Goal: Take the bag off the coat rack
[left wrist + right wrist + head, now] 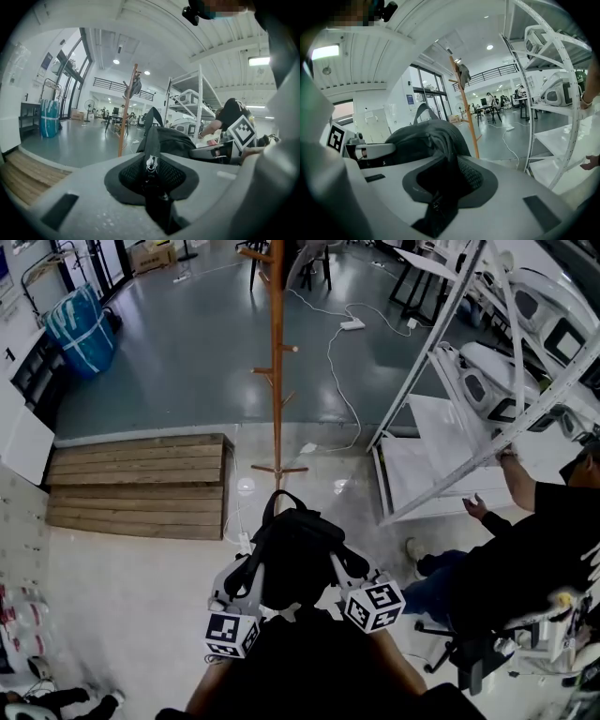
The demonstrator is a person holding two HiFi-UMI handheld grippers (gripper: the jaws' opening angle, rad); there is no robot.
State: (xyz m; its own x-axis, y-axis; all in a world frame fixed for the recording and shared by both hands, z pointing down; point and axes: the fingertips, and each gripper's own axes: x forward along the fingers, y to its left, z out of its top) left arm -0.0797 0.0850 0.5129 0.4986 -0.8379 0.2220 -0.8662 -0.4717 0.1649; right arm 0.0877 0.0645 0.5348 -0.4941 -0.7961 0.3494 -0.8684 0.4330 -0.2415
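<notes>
Grey, glossy flooring fills the upper frame of the head view, with a white cable [335, 367] trailing across it, a wooden platform [141, 486] at left and white shelving [441, 362] at right. Lower centre, the black backpack [295, 554] hangs between both claws, clear of the wooden coat rack [277, 352] above it in the frame. The left gripper [151, 168] pinches a black strap; the right gripper [440, 187] is clamped on a fold of the bag's fabric. It looks soft and saggy, probably light, so the straps seem the surest hold. A seated person [525, 549] is at lower right.
</notes>
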